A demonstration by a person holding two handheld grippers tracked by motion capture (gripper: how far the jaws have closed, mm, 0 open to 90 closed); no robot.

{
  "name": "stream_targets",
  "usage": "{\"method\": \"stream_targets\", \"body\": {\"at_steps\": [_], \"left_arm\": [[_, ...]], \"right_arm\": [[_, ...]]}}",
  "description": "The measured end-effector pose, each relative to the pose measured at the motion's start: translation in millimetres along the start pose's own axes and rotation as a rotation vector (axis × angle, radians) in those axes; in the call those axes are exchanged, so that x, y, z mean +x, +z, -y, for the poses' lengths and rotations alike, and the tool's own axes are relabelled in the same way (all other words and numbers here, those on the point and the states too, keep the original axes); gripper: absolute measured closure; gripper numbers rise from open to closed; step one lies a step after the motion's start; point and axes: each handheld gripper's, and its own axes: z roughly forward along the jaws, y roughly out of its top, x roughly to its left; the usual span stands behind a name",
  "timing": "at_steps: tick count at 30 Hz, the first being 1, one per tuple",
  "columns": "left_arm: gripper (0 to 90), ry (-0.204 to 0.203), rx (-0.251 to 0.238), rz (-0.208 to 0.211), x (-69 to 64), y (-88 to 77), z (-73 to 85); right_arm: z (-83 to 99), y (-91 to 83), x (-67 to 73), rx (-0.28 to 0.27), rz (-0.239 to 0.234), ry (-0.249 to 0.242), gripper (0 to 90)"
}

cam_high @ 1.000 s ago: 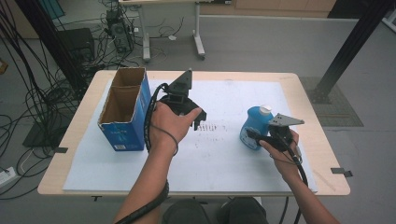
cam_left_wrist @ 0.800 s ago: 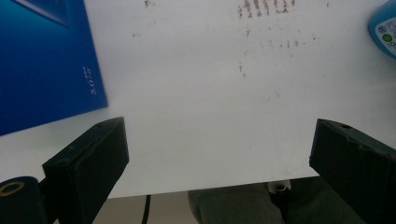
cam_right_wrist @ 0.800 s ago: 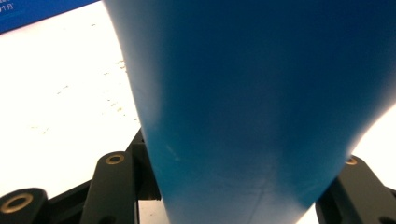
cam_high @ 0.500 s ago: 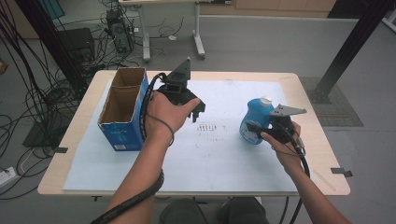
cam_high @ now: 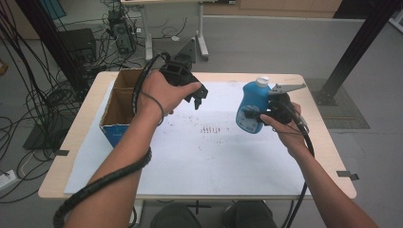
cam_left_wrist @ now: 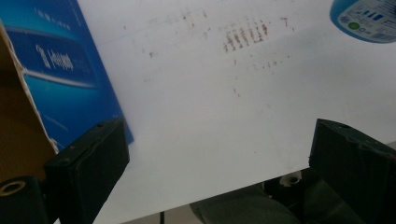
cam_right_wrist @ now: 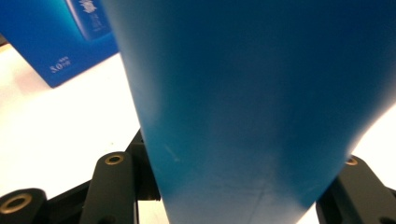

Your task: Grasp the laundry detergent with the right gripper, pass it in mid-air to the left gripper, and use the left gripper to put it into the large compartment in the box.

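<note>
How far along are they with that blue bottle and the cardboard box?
Done: the right claw is clamped on the blue bottle and holds it clear of the white sheet. In hand: the bottle hangs upright to the right of the open box, while the left claw is open and empty near the box. Left, probably: getting the bottle into the box.
</note>
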Motion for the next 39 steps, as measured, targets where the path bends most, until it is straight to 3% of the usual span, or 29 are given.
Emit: {"method": "stream_targets", "body": {"at_steps": [1,2,4,6,7,10,12,13,14,16,17,18,21,22,23,26,28,36,39], "left_arm": [[5.4,0.038,0.006,-0.001,1.4,-3.1,-5.4],[5.4,0.038,0.006,-0.001,1.4,-3.1,-5.4],[5.4,0.099,0.006,0.001,4.2,-9.0,-13.9],[5.3,0.113,0.008,0.002,4.5,-10.2,-15.9],[5.4,0.17,0.017,-0.004,5.1,-14.0,-20.7],[5.3,0.252,0.004,-0.027,6.0,-21.8,-26.9],[5.2,0.273,-0.001,-0.026,6.1,-24.7,-28.2],[5.0,0.331,-0.008,-0.006,7.3,-29.0,-29.1],[4.9,0.361,-0.008,0.006,8.1,-30.3,-28.8],[4.8,0.411,-0.009,-0.004,9.2,-31.4,-28.3],[5.0,0.411,-0.009,-0.004,9.2,-31.4,-28.3],[5.0,0.436,-0.007,-0.011,9.6,-31.3,-27.8],[5.4,0.51,-0.002,-0.036,9.7,-34.4,-26.8],[5.4,0.51,-0.002,-0.036,9.7,-34.4,-26.8],[5.4,0.541,-0.006,-0.035,10.8,-37.9,-25.0],[5.4,0.557,-0.012,-0.041,12.9,-41.4,-22.5],[4.4,0.579,-0.004,-0.024,16.3,-45.8,-18.7],[4.5,0.636,0.007,-0.037,19.0,-53.1,-13.8],[4.3,0.664,0.021,-0.021,21.4,-55.4,-12.6]], "right_arm": [[-4.1,2.1,0.5,0.007,-0.011,-0.004,44.1],[-8.1,4.4,0.5,0.012,-0.02,-0.01,44.1],[-16.0,9.3,1.1,0.026,-0.042,-0.02,44.1],[-21.3,12.4,1.5,0.035,-0.056,-0.029,44.1],[-28.9,16.0,2.2,0.045,-0.074,-0.034,44.1],[-42.1,22.1,3.0,0.049,-0.109,-0.046,44.1],[-46.5,24.2,3.8,0.052,-0.122,-0.051,44.1],[-54.5,28.9,6.8,0.06,-0.146,-0.064,44.1],[-58.2,31.1,9.3,0.068,-0.157,-0.075,44.1],[-64.8,36.6,15.4,0.082,-0.181,-0.1,44.0],[-67.9,39.5,19.2,0.095,-0.196,-0.115,43.9],[-67.9,39.5,19.2,0.095,-0.196,-0.115,43.9],[-77.3,53.7,36.2,0.12,-0.246,-0.163,43.9],[-77.3,53.7,36.2,0.12,-0.246,-0.163,43.9],[-80.0,60.4,43.9,0.128,-0.272,-0.182,43.9],[-81.3,66.2,50.6,0.134,-0.291,-0.194,43.9],[-80.3,73.4,61.4,0.141,-0.319,-0.234,43.9],[-80.0,88.0,80.5,0.147,-0.386,-0.259,44.0],[-80.1,93.4,87.2,0.133,-0.417,-0.277,43.9]]}}
